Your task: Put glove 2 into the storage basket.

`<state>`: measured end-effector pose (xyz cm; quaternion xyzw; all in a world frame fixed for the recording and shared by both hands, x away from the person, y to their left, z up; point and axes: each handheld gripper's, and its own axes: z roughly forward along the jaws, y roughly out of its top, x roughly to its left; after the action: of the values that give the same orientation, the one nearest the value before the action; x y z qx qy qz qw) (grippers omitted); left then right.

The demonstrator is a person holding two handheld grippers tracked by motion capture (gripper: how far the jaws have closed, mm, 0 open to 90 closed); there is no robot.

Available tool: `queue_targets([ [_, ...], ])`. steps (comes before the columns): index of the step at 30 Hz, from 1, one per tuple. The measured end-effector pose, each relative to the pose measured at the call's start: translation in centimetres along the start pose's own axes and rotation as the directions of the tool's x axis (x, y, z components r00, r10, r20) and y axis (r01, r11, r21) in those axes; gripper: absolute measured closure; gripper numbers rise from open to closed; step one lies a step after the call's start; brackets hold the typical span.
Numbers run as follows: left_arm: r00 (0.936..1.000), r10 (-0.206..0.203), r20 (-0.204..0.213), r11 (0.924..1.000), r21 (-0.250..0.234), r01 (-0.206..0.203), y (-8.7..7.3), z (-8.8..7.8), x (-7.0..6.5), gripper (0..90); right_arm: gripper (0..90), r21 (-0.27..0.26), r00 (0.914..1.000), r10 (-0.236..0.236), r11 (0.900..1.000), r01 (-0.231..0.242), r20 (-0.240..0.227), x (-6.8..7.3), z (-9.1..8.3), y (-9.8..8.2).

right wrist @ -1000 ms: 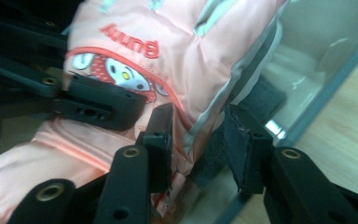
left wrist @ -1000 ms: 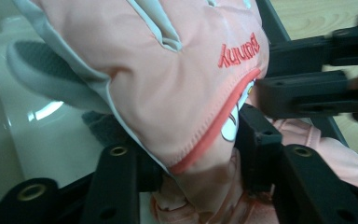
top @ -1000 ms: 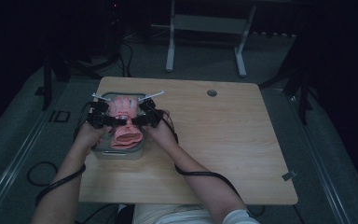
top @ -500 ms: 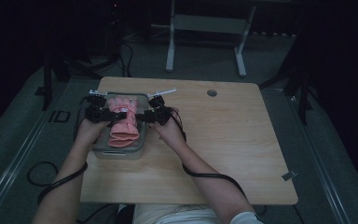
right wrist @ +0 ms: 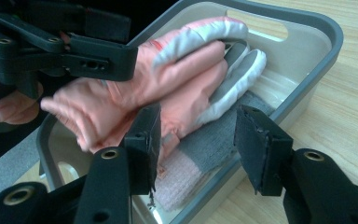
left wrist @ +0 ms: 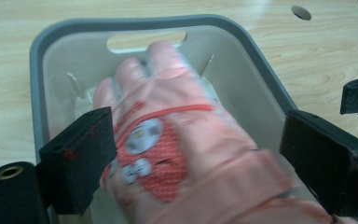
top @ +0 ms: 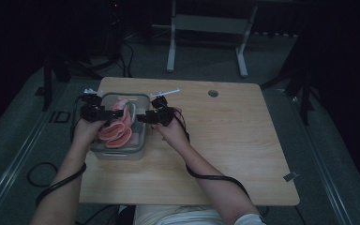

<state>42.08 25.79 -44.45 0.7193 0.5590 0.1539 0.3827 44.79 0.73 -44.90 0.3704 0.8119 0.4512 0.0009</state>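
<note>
A grey plastic bin (top: 122,153) stands on the left part of the wooden table. A pink glove (top: 117,129) with a red patch lies in it; in the left gripper view the glove (left wrist: 177,140) is blurred. My left gripper (top: 104,112) is over the bin's left side, open, its jaws wide on either side of the glove without touching it. My right gripper (top: 141,117) hovers at the bin's right rim, open and holding nothing. In the right gripper view, pink gloves (right wrist: 177,79) rest on a grey and pink knitted piece (right wrist: 205,149) inside the bin (right wrist: 326,28).
A round hole (top: 213,93) is in the table's far middle. A white strip (top: 164,92) lies behind the bin, and another white piece (top: 90,91) sits at the far left corner. A cable trails from the right gripper along the forearm. Bare wood spreads to the right.
The grippers were close together on the glove at the bin's far end. They have drawn apart, the right one out past the bin's right rim, and the glove has dropped into the bin.
</note>
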Motion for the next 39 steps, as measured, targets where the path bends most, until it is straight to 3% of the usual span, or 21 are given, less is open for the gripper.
queue_targets([
  [6, 0.9982, 0.051, 0.030, 0.9971, -0.057, -0.050, -0.1, -0.6, -1.8, 8.3, 48.4, 0.001, 0.9999, -0.013, 1.000, 0.013, -0.009, 0.1, -0.4, -0.3],
  [9, 0.9930, 0.118, 0.007, 0.9902, -0.076, -0.117, -0.7, -0.8, -3.9, 8.2, 38.6, -0.014, 0.9988, -0.030, 0.999, 0.030, -0.038, -0.1, -0.8, -0.7],
  [13, 0.9846, 0.174, -0.010, 0.9758, -0.132, -0.174, -1.3, -1.8, -5.9, 8.2, 25.9, -0.056, 0.9954, -0.072, 0.996, 0.069, -0.063, -0.8, -1.7, -1.3],
  [15, 0.9774, 0.210, -0.020, 0.9651, -0.155, -0.211, -1.5, -2.3, -6.9, 8.2, 19.6, -0.027, 0.9930, -0.101, 0.995, 0.100, -0.061, -1.2, -2.2, -1.6],
  [17, 0.9704, 0.241, -0.004, 0.9550, -0.177, -0.238, -1.6, -2.8, -8.0, 8.2, 18.0, -0.027, 0.9905, -0.125, 0.992, 0.124, -0.057, -1.8, -2.7, -2.1],
  [19, 0.9605, 0.278, 0.007, 0.9426, -0.194, -0.272, -1.7, -3.2, -9.2, 8.2, 16.9, -0.019, 0.9897, -0.141, 0.990, 0.140, -0.029, -2.3, -3.3, -2.6],
  [23, 0.9376, 0.345, 0.047, 0.9207, -0.211, -0.328, -1.9, -3.3, -11.7, 8.2, 15.7, -0.038, 0.9897, -0.143, 0.989, 0.142, -0.015, -3.3, -4.8, -3.4],
  [24, 0.9328, 0.356, 0.055, 0.9174, -0.210, -0.338, -2.0, -3.2, -12.3, 8.2, 15.5, -0.043, 0.9888, -0.149, 0.988, 0.148, -0.012, -3.5, -5.2, -3.6],
  [25, 0.9328, 0.356, 0.055, 0.9174, -0.210, -0.338, -2.0, -3.2, -12.3, 8.2, 15.0, -0.043, 0.9875, -0.157, 0.987, 0.157, -0.010, -3.7, -5.6, -3.8],
  [26, 0.9223, 0.378, 0.082, 0.9104, -0.214, -0.354, -2.3, -2.9, -13.4, 8.2, 15.0, -0.044, 0.9863, -0.165, 0.985, 0.164, -0.005, -4.0, -6.0, -4.1],
  [29, 0.9035, 0.412, 0.117, 0.8999, -0.207, -0.383, -2.8, -2.3, -14.9, 8.2, 14.9, -0.041, 0.9834, -0.181, 0.983, 0.181, 0.008, -4.7, -7.3, -4.7],
  [30, 0.9035, 0.412, 0.117, 0.8999, -0.207, -0.383, -2.8, -2.3, -14.9, 8.2, 14.9, -0.041, 0.9834, -0.181, 0.983, 0.181, 0.008, -4.7, -7.3, -4.7],
  [31, 0.8934, 0.430, 0.131, 0.8944, -0.198, -0.401, -3.2, -1.9, -15.7, 8.2, 15.0, -0.041, 0.9827, -0.184, 0.982, 0.185, 0.017, -5.0, -7.7, -4.9],
  [33, 0.8864, 0.438, 0.150, 0.8917, -0.198, -0.407, -3.5, -1.5, -16.3, 8.2, 14.9, -0.044, 0.9829, -0.183, 0.982, 0.184, 0.021, -5.6, -8.5, -5.5],
  [35, 0.8734, 0.455, 0.174, 0.8859, -0.188, -0.424, -4.0, -0.8, -17.2, 8.2, 15.0, -0.043, 0.9818, -0.188, 0.981, 0.189, 0.029, -6.0, -9.0, -5.9],
  [39, 0.8551, 0.474, 0.209, 0.8784, -0.178, -0.444, -5.0, 0.1, -18.4, 8.2, 15.0, -0.035, 0.9787, -0.202, 0.979, 0.203, 0.038, -6.6, -9.6, -6.9],
])
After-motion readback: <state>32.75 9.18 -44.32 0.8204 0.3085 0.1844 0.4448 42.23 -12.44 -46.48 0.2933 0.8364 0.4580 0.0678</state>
